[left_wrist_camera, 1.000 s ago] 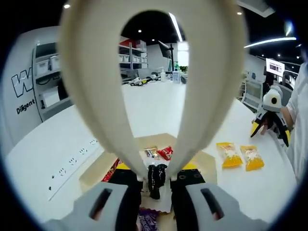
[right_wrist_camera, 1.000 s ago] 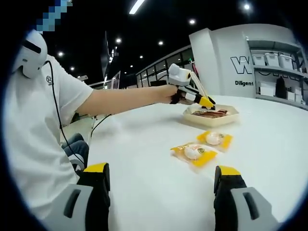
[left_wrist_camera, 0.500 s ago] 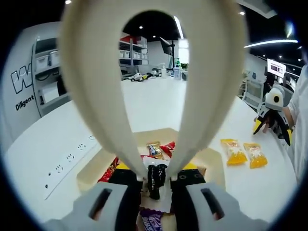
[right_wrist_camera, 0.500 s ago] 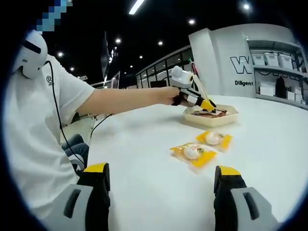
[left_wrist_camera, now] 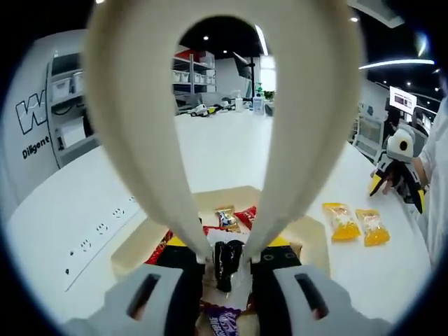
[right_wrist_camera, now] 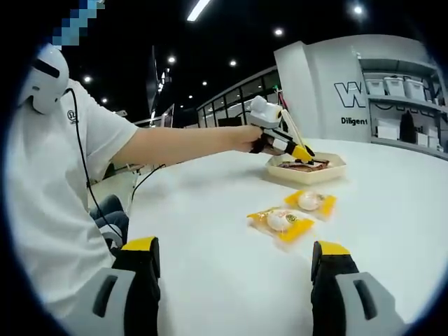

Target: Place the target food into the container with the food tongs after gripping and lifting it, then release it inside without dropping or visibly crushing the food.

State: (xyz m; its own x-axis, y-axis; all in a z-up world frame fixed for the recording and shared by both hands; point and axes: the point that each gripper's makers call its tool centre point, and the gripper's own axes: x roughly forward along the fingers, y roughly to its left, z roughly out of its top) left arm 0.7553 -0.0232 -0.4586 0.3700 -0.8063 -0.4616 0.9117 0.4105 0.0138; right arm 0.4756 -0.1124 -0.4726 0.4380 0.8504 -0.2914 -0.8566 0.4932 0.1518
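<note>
Cream food tongs (left_wrist_camera: 140, 140) ride in my left gripper (left_wrist_camera: 227, 255), whose jaws press them together. The tong tips pinch a dark snack packet (left_wrist_camera: 225, 260) just above the beige container (left_wrist_camera: 308, 234), which holds several snack packets. In the right gripper view the left gripper (right_wrist_camera: 297, 149) hangs over that container (right_wrist_camera: 308, 173) at the far side of the table. Two yellow packets (right_wrist_camera: 283, 222) lie on the white table ahead of my right gripper (right_wrist_camera: 238, 269), which stands open with nothing between its jaws. The right gripper (left_wrist_camera: 395, 192) rests near the table's right edge.
A white power strip (left_wrist_camera: 105, 231) lies on the table left of the container. The two yellow packets (left_wrist_camera: 353, 224) sit to its right. A person in a white shirt (right_wrist_camera: 56, 175) stands at the table, arm stretched out. Shelves (right_wrist_camera: 402, 91) line the wall behind.
The left gripper has come a little lower and closer over the container, still with the dark packet in the tongs. The right gripper has stayed still.
</note>
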